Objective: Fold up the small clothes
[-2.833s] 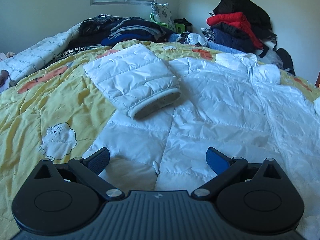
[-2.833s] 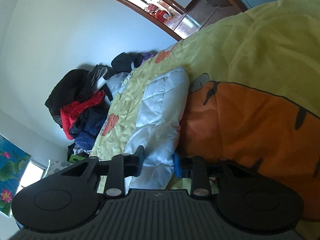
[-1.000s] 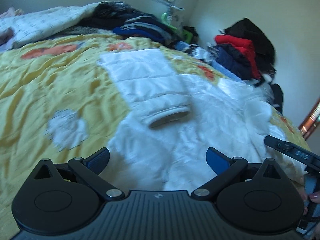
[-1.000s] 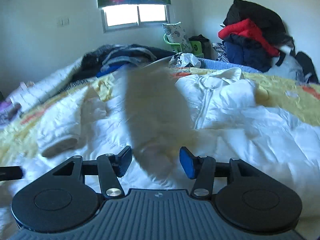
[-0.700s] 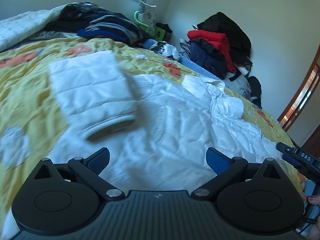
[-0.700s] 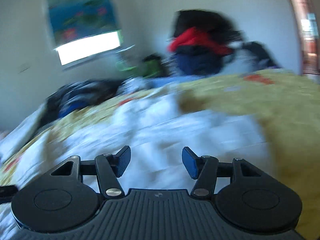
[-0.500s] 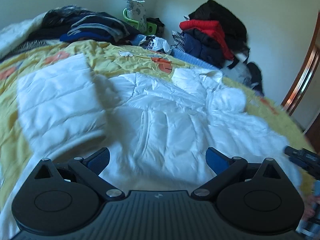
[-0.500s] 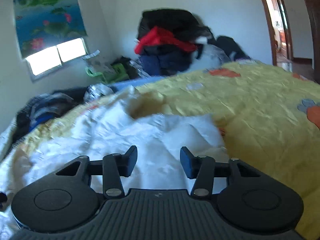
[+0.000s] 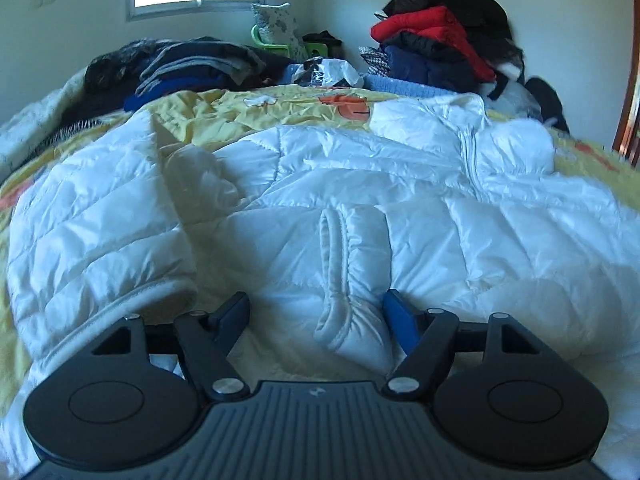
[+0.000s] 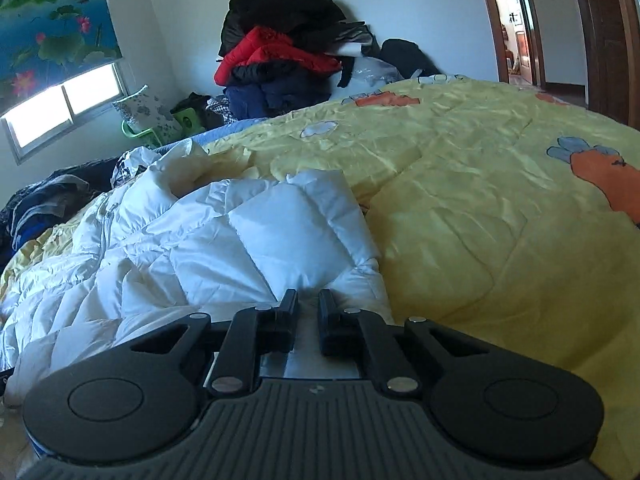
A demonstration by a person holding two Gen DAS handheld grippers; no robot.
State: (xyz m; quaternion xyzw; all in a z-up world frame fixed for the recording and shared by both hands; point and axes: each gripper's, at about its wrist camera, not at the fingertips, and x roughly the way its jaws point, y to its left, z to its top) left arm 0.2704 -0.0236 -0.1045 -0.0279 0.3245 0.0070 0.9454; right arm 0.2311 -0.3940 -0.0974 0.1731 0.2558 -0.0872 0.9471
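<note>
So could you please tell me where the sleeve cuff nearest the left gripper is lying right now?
In the left wrist view the sleeve cuff lies low and centre on the white jacket, between the fingers of the left gripper.

To your right the yellow quilt (image 10: pixel 500 200) lies bare and open for a gripper to pass. Straight ahead the white puffer jacket (image 9: pixel 400 184) covers the bed, and piled clothes (image 9: pixel 436 44) and dark folded garments (image 9: pixel 188 68) block its far edge.
</note>
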